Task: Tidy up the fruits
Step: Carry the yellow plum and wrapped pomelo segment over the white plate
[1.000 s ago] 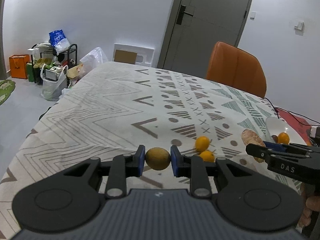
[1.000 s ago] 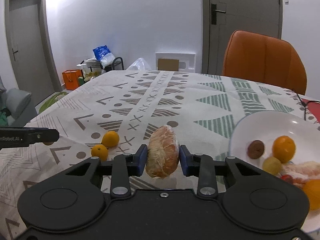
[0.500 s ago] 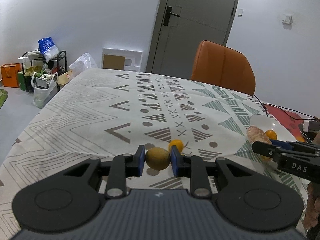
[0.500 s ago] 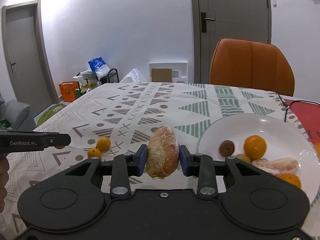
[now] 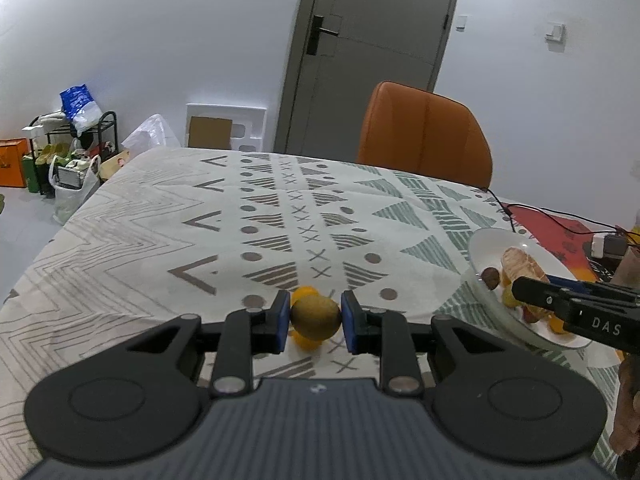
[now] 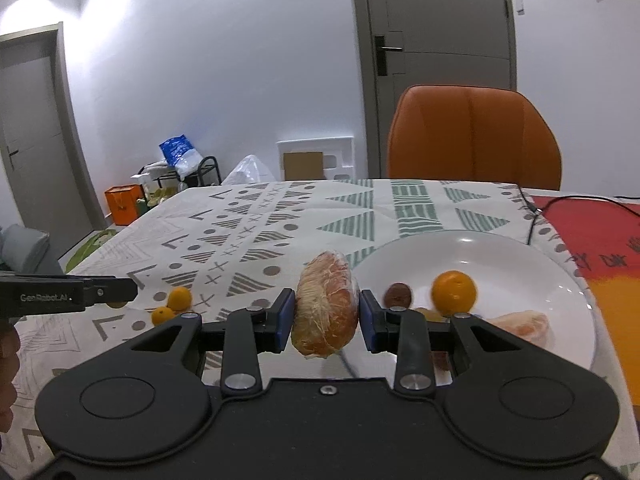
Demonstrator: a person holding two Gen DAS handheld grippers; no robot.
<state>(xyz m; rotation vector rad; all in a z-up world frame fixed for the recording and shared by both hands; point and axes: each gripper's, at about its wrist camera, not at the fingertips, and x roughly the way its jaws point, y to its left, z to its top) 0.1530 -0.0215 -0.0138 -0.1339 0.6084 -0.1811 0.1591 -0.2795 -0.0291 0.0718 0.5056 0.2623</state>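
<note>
My left gripper [image 5: 315,320] is shut on a small brownish-green round fruit [image 5: 315,317], held above the patterned tablecloth. Behind it lie small oranges [image 5: 304,293], also in the right wrist view [image 6: 179,298]. My right gripper [image 6: 327,316] is shut on a plastic-wrapped peeled pomelo segment [image 6: 326,305], held at the left rim of the white plate [image 6: 520,256]. The plate holds an orange [image 6: 454,293], a brown round fruit [image 6: 398,295] and a peeled segment [image 6: 520,322]. In the left wrist view the right gripper [image 5: 568,308] is over the plate [image 5: 486,242].
An orange chair [image 6: 474,138] stands at the table's far side. A black cable [image 6: 536,216] runs across a red mat [image 6: 600,240] at the right. A rack with bags [image 5: 68,152] stands on the floor to the left, by the wall.
Both grippers have moved right, toward the plate, keeping their fruits. The pomelo segment now sits at the plate's rim; the plate looms larger in both views.
</note>
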